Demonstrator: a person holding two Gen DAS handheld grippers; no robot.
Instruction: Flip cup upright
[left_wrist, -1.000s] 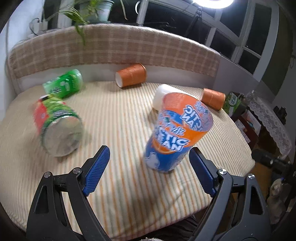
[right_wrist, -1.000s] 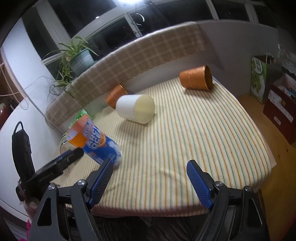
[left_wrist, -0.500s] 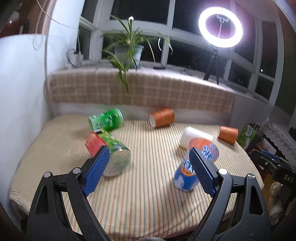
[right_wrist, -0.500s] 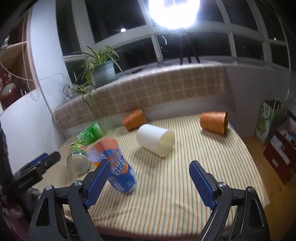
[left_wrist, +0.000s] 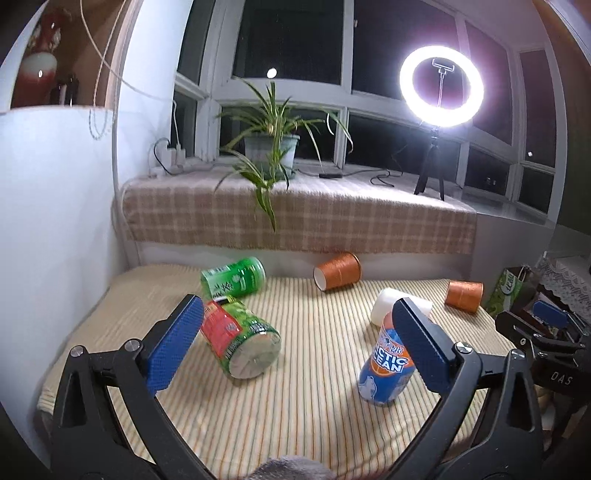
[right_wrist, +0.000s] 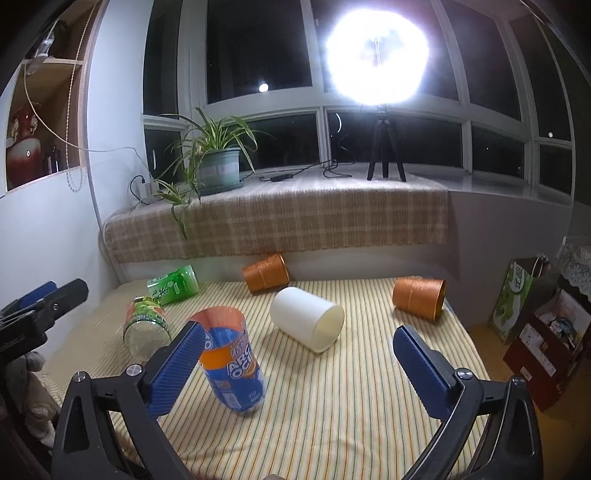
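Observation:
The blue and orange cup (left_wrist: 384, 365) (right_wrist: 232, 365) stands upright on the striped table (left_wrist: 314, 406), mouth up, leaning slightly. My left gripper (left_wrist: 299, 350) is open and empty, held back from the table; its right finger overlaps the cup in view without holding it. My right gripper (right_wrist: 299, 369) is open and empty, also held back, with the cup behind its left finger. A white cup (right_wrist: 306, 319) (left_wrist: 384, 306) lies on its side behind the blue cup.
Two orange cups (right_wrist: 266, 273) (right_wrist: 419, 297) lie on their sides at the back and right. A green can (left_wrist: 232, 277) and a red-green jar (left_wrist: 240, 343) lie at the left. A plaid-covered ledge (right_wrist: 280, 218) with a plant (right_wrist: 218, 162) and ring light (left_wrist: 441, 86) runs behind.
Both grippers have pulled back and up from the table, so the cups look smaller and farther. The blue and orange cup stands free and has tipped closer to vertical.

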